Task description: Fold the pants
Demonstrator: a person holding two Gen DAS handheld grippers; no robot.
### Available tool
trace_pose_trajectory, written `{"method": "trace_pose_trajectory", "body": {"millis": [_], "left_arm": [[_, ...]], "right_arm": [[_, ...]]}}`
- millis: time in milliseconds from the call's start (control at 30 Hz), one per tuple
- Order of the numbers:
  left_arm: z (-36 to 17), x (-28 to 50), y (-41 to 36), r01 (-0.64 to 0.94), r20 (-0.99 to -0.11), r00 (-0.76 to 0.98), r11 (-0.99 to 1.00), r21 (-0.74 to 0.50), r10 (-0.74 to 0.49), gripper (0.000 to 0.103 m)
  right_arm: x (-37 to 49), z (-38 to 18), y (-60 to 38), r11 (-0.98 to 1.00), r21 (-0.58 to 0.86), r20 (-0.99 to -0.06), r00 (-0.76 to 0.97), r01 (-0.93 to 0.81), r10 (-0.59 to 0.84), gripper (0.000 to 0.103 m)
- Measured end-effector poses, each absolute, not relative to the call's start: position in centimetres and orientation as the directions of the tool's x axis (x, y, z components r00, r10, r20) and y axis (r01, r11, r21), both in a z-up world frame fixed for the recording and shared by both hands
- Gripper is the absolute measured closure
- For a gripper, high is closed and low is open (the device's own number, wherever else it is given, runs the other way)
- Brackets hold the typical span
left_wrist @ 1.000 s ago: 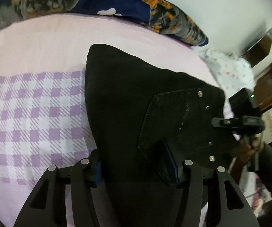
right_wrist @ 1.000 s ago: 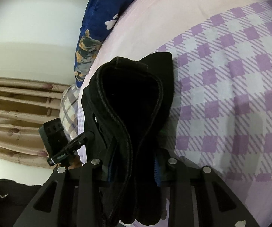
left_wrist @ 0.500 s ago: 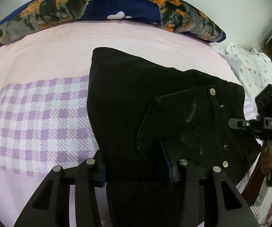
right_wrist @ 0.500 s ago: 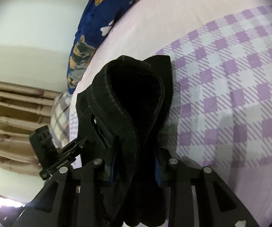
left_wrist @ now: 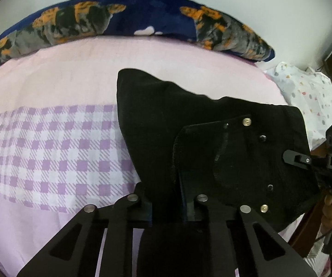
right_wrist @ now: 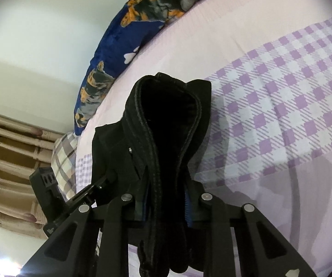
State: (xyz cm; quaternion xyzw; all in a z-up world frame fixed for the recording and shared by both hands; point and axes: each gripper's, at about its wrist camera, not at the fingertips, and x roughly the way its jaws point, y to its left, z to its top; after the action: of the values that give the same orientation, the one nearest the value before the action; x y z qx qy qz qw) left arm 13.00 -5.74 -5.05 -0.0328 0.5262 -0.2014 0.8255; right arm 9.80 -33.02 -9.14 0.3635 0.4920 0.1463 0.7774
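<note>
The black pants hang stretched between both grippers above the bed. My left gripper is shut on one edge of the pants near a back pocket with metal rivets. My right gripper is shut on the bunched waistband of the pants, which loops up in front of it. The right gripper also shows at the right edge of the left wrist view, and the left gripper shows at the lower left of the right wrist view.
The bed sheet is pink with a purple check band. A dark blue blanket with orange and grey dogs lies along the far edge by the wall. A white spotted pillow is at the right. Curtains hang at the left.
Both grippers have risen and tilted, still holding the pants. The pants have moved to the right in the left wrist view, and the blanket now shows in full.
</note>
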Motion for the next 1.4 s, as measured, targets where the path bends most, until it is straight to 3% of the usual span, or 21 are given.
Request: {"method": "trace_pose_trajectory", "body": {"millis": [300, 700, 1400], "left_arm": [[-3.1, 11.8, -4.2, 0.314, -0.829, 0.380, 0.900, -0.301, -0.410, 0.088], [-0.7, 12.2, 0.5, 0.276, -0.809, 0.448, 0.919, -0.281, -0.382, 0.088], [-2.7, 24.8, 5.5, 0.188, -0.804, 0.495, 0.944, -0.270, -0.328, 0.088]], "right_arm": [[9.2, -7.6, -30.8, 0.681, 0.720, -0.649, 0.476, 0.132, 0.594, 0.082], [12.1, -7.0, -26.6, 0.648, 0.757, -0.610, 0.442, 0.079, 0.658, 0.082], [26.9, -7.7, -21.6, 0.691, 0.723, -0.636, 0.392, 0.001, 0.665, 0.083]]}}
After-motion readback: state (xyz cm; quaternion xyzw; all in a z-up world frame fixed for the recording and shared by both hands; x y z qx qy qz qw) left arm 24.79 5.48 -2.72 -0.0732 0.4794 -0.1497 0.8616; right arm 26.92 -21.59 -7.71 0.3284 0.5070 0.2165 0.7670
